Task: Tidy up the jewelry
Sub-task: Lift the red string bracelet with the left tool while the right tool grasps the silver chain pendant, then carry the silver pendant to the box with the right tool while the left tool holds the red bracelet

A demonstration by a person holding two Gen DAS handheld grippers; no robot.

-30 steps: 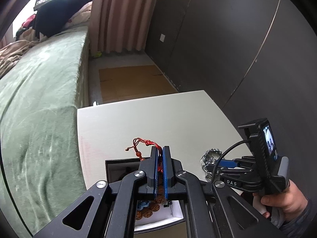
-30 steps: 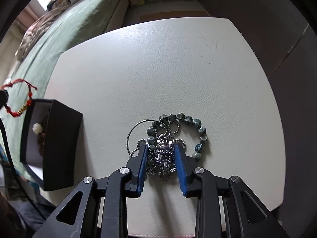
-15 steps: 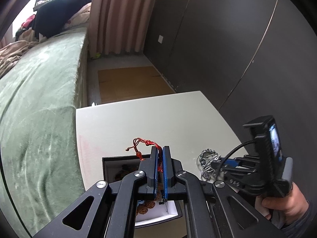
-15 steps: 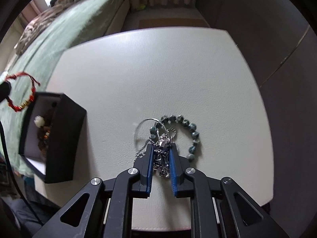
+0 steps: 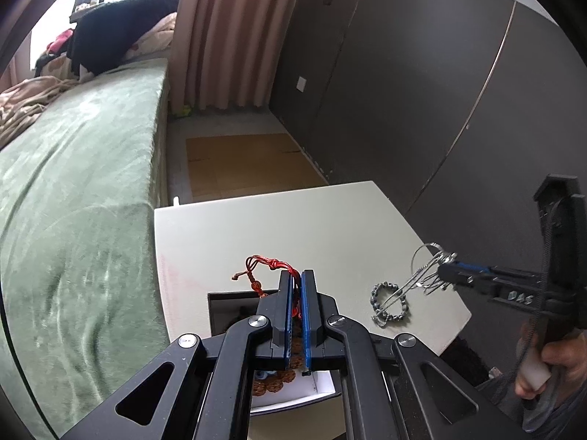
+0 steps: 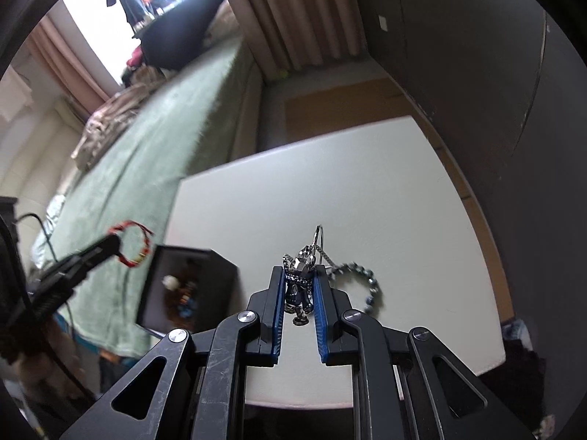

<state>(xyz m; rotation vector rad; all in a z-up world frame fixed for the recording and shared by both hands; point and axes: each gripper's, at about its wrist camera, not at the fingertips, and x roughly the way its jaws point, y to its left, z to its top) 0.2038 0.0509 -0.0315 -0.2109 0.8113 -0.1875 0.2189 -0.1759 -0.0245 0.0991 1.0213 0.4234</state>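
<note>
Beads already sit in the black box (image 6: 190, 286). Left gripper (image 5: 298, 286) pinches a red bracelet (image 5: 269, 269) above it. Right gripper (image 6: 300, 286) lifts a silver necklace (image 6: 302, 275); the bead bracelet (image 5: 390, 302) waits on the desk (image 5: 293, 227).

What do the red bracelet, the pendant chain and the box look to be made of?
Red bracelet: knotted cord with small beads, matte. Pendant chain: likely metal, with bright glints and dark patches. Box: matte black outside, white lining, probably card. Left gripper and right gripper each grip one.

Green-covered bed (image 5: 73, 190), pink curtains (image 5: 227, 36), dark grey wall panels (image 5: 403, 91) and bright window (image 6: 91, 25).
</note>
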